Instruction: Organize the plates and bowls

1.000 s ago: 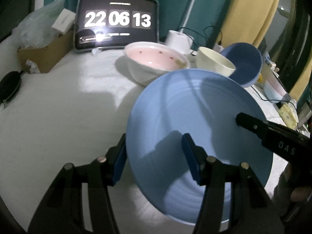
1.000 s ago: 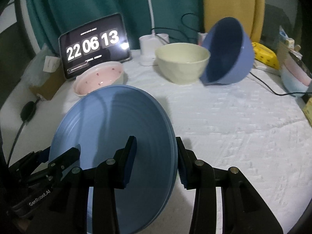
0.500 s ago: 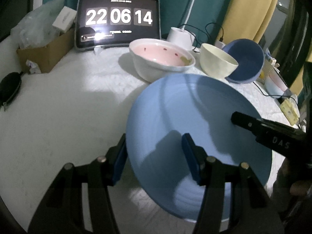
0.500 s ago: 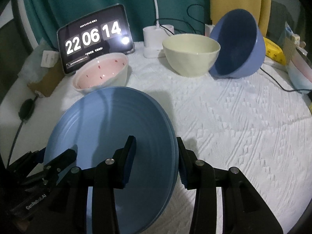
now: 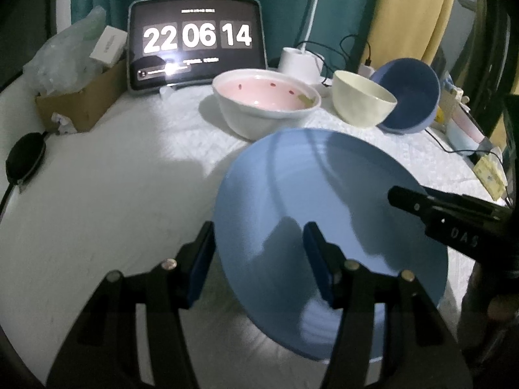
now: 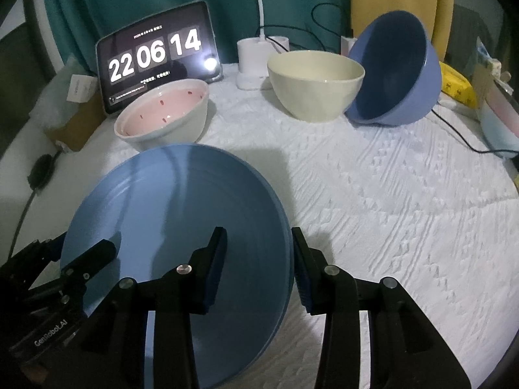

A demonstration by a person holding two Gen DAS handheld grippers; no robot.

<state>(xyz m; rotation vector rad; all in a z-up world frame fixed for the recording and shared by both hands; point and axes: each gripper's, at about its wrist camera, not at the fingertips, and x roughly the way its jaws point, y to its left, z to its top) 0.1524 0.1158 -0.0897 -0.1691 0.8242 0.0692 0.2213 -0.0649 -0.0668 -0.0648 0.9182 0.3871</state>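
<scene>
Both your grippers have the big blue plate (image 6: 175, 243) low in the frame, tipped up off the white cloth (image 6: 389, 210). Your right gripper (image 6: 259, 265) has its jaws on each side of the plate's right rim, but you cannot tell if they squeeze it. Your left gripper (image 5: 259, 256) straddles the plate's left rim the same way. Higher up sit the pink bowl (image 6: 162, 113), the cream bowl (image 6: 316, 84) and the dark blue bowl (image 6: 395, 71), which leans on the cream one.
</scene>
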